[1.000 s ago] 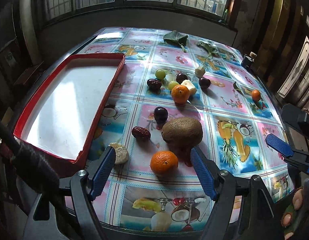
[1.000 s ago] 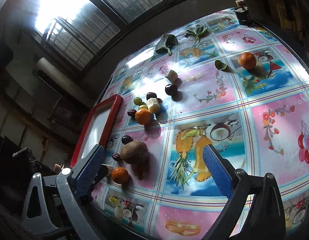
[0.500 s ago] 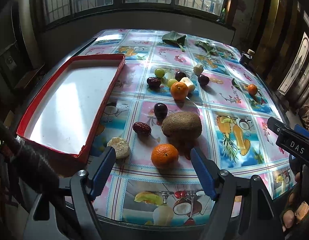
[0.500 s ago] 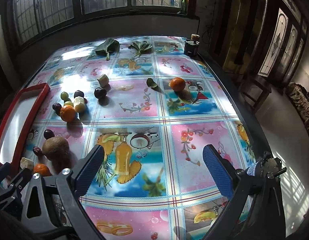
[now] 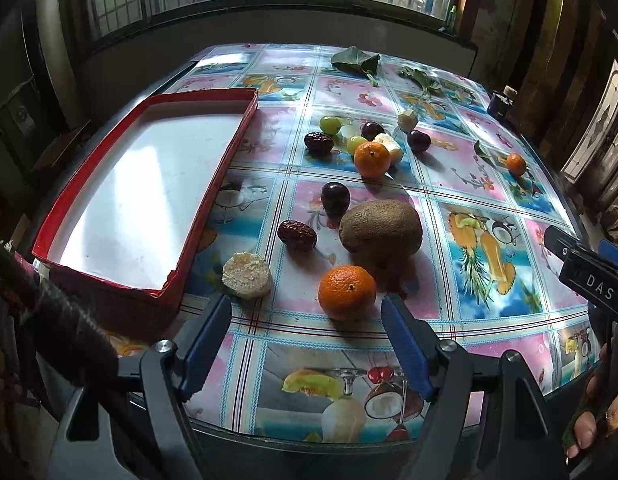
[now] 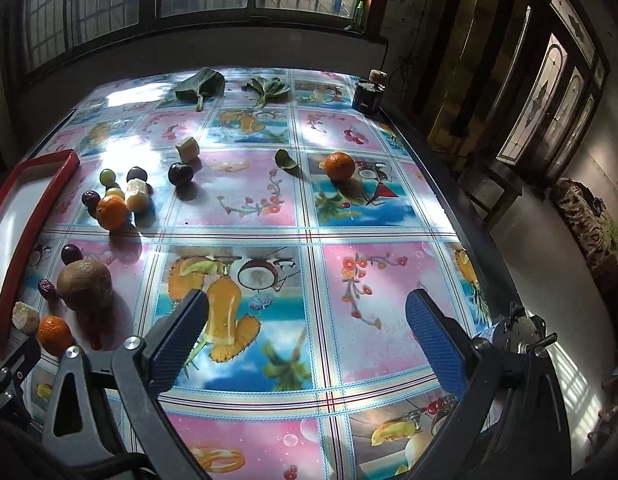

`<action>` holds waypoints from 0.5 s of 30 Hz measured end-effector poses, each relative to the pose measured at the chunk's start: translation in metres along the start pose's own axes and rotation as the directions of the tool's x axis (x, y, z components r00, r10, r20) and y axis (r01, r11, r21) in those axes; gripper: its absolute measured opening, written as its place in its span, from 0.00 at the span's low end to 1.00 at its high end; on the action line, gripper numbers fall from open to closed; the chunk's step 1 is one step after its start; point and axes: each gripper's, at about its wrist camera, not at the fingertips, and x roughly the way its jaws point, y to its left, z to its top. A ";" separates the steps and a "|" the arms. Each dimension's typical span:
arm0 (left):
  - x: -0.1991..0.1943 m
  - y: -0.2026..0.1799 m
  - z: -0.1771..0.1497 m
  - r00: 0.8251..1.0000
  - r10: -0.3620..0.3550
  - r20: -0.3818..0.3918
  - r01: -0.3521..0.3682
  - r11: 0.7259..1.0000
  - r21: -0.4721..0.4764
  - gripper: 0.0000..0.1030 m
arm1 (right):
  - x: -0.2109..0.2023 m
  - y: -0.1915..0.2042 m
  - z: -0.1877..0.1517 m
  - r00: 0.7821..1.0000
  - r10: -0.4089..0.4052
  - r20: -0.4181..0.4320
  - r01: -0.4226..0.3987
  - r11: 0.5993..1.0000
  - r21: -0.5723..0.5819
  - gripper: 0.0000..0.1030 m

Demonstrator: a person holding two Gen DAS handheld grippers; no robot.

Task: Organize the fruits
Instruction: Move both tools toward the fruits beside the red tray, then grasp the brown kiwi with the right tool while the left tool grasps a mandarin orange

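Fruits lie loose on a table with a fruit-print cloth. Nearest my left gripper (image 5: 307, 312), which is open and empty, sits a tangerine (image 5: 346, 287), with a brown kiwi (image 5: 381, 227) behind it, a red date (image 5: 297, 235), a dark plum (image 5: 335, 197) and a pale cut piece (image 5: 247, 276). Farther back is a cluster with another tangerine (image 5: 372, 159), grapes and dates. A red-rimmed tray (image 5: 213, 188) with a white floor lies at left, nothing in it. My right gripper (image 6: 307, 312) hangs open over bare cloth; a lone tangerine (image 6: 339, 166) sits far ahead.
Green leaves (image 6: 199, 85) lie at the table's far end, and a small dark jar (image 6: 367, 96) stands at the far right corner. The right gripper's body (image 5: 589, 276) shows at the right edge of the left wrist view. Windows and a wall stand behind the table.
The right gripper has swung from a tilted view to level, facing down the table. The left gripper has eased slightly closer to the near tangerine. Both stayed open.
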 end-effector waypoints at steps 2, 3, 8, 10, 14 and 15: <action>0.000 0.000 -0.001 1.000 -0.002 -0.002 0.002 1.000 0.002 0.75 | 0.001 0.001 0.000 1.000 -0.002 -0.003 0.002 1.000 -0.002 0.96; 0.000 0.001 -0.001 1.000 -0.002 -0.003 0.002 1.000 0.004 0.75 | 0.001 0.002 -0.001 1.000 -0.001 -0.003 0.001 1.000 -0.003 0.96; -0.001 0.000 -0.002 1.000 -0.006 -0.001 0.006 1.000 0.007 0.75 | 0.003 0.005 -0.002 1.000 -0.001 -0.009 0.001 1.000 -0.015 0.96; -0.001 0.000 -0.003 1.000 -0.010 -0.003 0.010 1.000 0.009 0.75 | 0.003 0.007 -0.003 1.000 -0.004 -0.009 0.004 1.000 -0.022 0.96; -0.001 0.002 -0.004 1.000 -0.027 -0.012 0.028 1.000 0.012 0.75 | 0.003 0.010 -0.004 1.000 0.002 -0.010 -0.002 1.000 -0.031 0.96; -0.001 0.004 -0.004 0.999 -0.040 -0.016 0.040 0.999 0.011 0.75 | 0.002 0.010 -0.005 1.000 0.008 -0.008 -0.008 1.000 -0.029 0.96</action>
